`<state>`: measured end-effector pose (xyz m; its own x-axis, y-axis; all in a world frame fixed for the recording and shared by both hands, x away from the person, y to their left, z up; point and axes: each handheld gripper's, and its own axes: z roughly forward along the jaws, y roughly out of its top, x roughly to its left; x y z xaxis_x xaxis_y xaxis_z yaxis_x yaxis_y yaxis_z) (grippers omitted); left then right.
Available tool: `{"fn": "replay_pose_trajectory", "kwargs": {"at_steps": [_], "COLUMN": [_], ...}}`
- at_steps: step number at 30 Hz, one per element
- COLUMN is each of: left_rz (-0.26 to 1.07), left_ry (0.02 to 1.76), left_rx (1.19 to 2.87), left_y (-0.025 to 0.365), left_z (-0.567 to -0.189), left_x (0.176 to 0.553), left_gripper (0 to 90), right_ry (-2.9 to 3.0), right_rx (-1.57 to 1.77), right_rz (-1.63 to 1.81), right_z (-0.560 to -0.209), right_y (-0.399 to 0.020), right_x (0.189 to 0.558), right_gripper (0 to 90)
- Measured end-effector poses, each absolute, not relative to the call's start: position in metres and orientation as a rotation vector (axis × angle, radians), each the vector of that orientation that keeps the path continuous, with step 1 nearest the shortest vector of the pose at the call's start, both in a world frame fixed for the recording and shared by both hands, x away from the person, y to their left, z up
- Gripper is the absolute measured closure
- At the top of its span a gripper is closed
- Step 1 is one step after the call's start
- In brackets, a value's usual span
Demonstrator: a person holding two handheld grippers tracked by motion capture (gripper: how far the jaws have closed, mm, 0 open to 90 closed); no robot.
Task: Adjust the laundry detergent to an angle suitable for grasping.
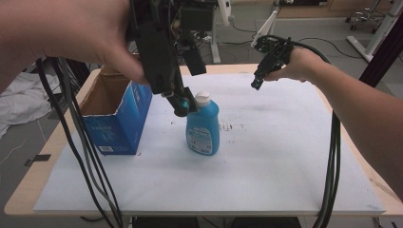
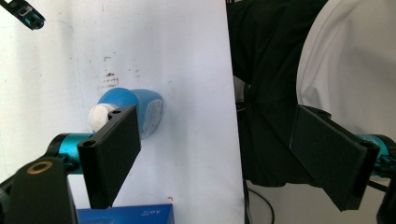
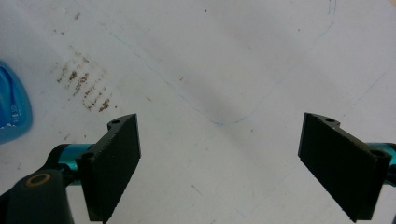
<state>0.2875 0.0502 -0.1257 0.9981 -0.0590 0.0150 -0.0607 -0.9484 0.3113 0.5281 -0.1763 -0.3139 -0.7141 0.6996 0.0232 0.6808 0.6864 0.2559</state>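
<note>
Nearest the lens in the high view is my left forearm, carrying the left gripper down over the middle of the table. Its tip hangs right beside the white cap of the blue bottle, which stands upright on the white sheet, roughly at the table's centre. Just left of the bottle stands the blue cardboard box, open at the top, close to the left edge. Far right, my right hand holds the right gripper above the far part of the sheet, well apart from the bottle. Black cables trail off both tools toward the near edge.

From the left gripper view, I see my own two black jaws spread wide. One jaw sits beside the white cap of the blue bottle, and the other is out past the edge of the sheet, over dark cloth. Nothing is pinched between them. A corner of the blue cardboard box shows at the bottom, and the right gripper peeks in at the top left corner.

From the right gripper view, the jaws are likewise spread wide apart with only bare, stained white sheet between them. A sliver of the blue bottle lies at the left edge, well clear of the jaws.
</note>
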Motion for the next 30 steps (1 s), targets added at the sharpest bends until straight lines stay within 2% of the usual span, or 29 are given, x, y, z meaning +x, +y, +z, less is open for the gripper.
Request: {"fn": "replay_pose_trajectory", "kwargs": {"at_steps": [15,30], "left_rz": [0.003,-0.006], "left_ry": [-0.067,-0.063], "left_rx": [2.829,2.834], "left_y": [0.054,0.056], "left_z": [-0.126,-0.127], "left_x": [0.292,0.295], "left_gripper": [16.5,16.5], "right_ry": [2.817,2.855], "right_rx": [1.103,0.927], "right_rz": [0.504,0.689], "right_z": [-0.295,-0.26], "right_y": [-0.179,-0.181], "right_x": [0.515,0.478], "right_gripper": [12.3,12.3]}}
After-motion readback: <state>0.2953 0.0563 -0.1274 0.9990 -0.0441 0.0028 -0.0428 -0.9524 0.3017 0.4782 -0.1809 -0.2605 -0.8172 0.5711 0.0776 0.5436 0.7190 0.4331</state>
